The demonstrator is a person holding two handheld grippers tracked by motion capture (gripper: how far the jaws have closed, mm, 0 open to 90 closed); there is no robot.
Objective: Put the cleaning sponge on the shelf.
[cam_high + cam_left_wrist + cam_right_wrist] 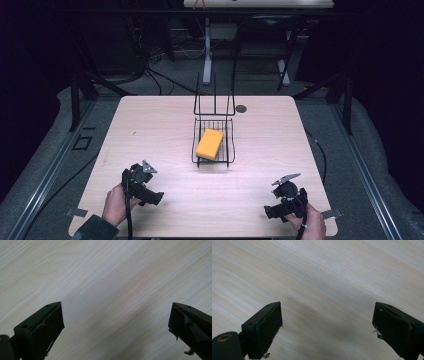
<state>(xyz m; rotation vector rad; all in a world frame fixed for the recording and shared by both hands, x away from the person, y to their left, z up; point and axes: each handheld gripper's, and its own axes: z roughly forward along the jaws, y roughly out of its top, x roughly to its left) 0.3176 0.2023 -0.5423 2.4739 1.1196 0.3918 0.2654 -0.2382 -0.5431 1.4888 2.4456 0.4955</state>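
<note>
While both my tools idle spread wide near the bench's (150, 115) front corners, left tool (145, 172) and right tool (286, 181) empty, the orange sponge (209, 144) already lies in the wire basket (231, 150) mid-bench; I judge nothing's in hand.

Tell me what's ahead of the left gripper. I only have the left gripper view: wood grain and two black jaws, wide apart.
Observer: In the high view, a black wire basket sits mid-table with an orange sponge inside it.
Operator: Where's my gripper relative to that?
Observer: The left gripper is near the table's front edge, left of the basket and closer to the person.
Operator: And the other one?
Observer: The right gripper is held near the front right corner; in the right gripper view its jaws are wide apart over bare wood.
Operator: Is the sponge touched by anything?
Observer: No, both grippers are well apart from it.
</note>
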